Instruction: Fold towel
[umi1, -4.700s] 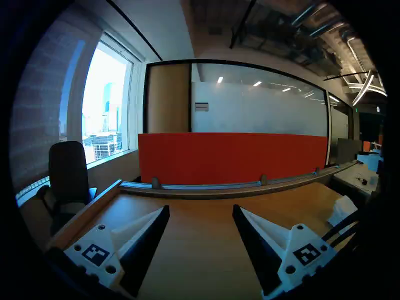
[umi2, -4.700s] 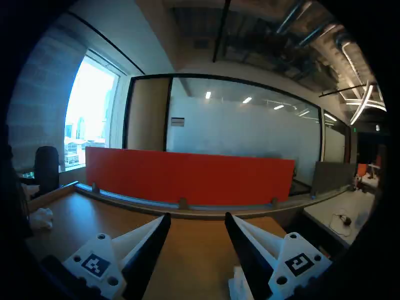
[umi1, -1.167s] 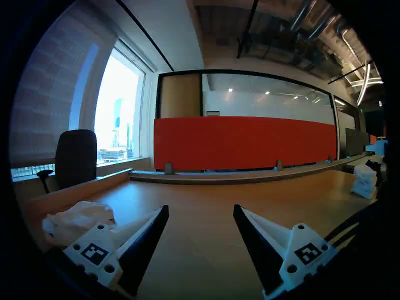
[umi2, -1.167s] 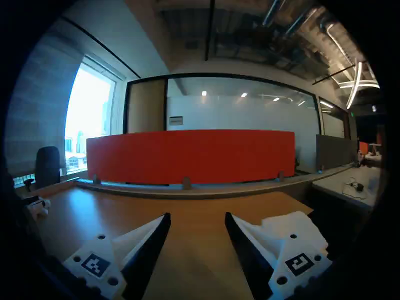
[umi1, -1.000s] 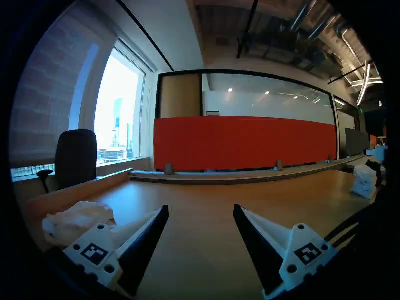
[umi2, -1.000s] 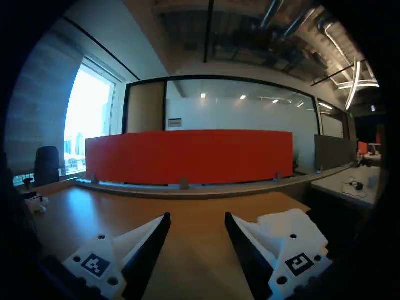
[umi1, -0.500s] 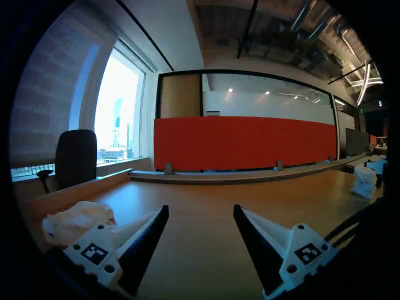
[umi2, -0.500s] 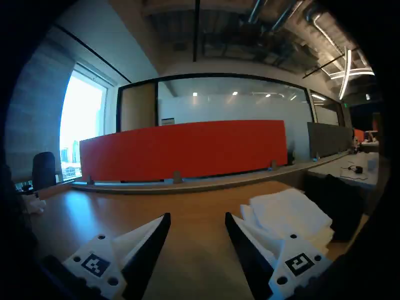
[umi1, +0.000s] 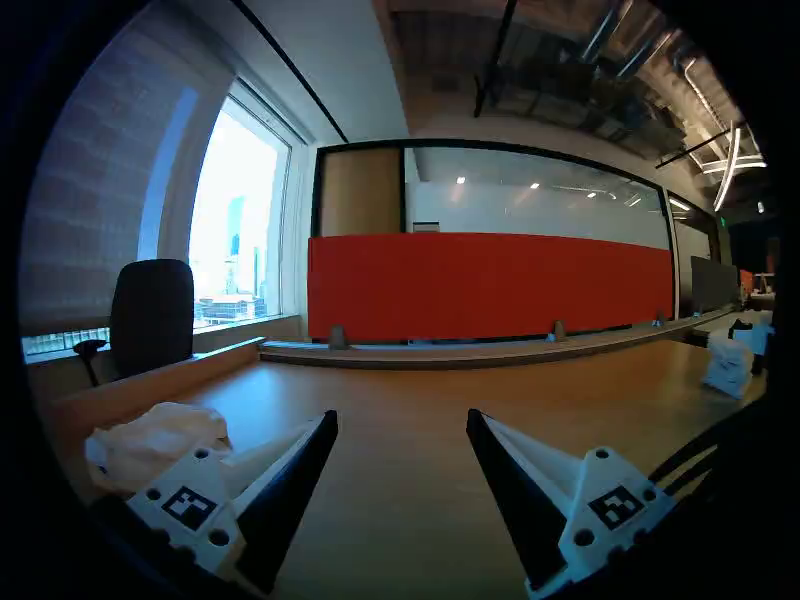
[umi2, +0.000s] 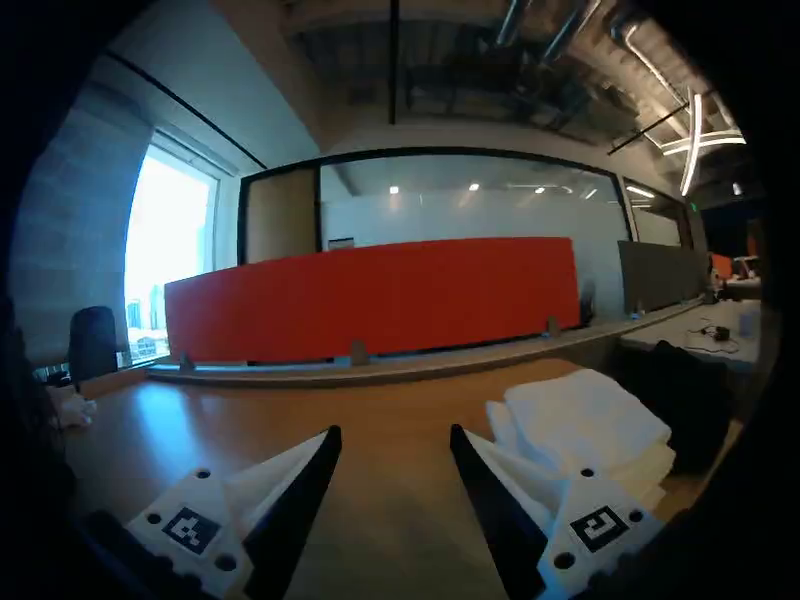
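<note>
Both cameras sit low over the long wooden desk (umi1: 400, 420), facing the red partition panel (umi1: 490, 285); both catch the crumpled white towel (umi1: 150, 445), nearer in the left gripper view.

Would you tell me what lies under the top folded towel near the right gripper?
More folded white towels, stacked on the wooden desk. A finger of the right gripper covers the stack's near corner.

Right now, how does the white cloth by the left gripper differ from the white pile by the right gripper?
Shape: the towel is a loose, wrinkled lump; the stack is flat, neatly folded layers.
Count: the towel looks like one piece; the stack has several layers.
Place: the towel lies beside the left gripper; the stack lies beside the right gripper.
Both are white, rest on the desk, and neither is gripped.
</note>
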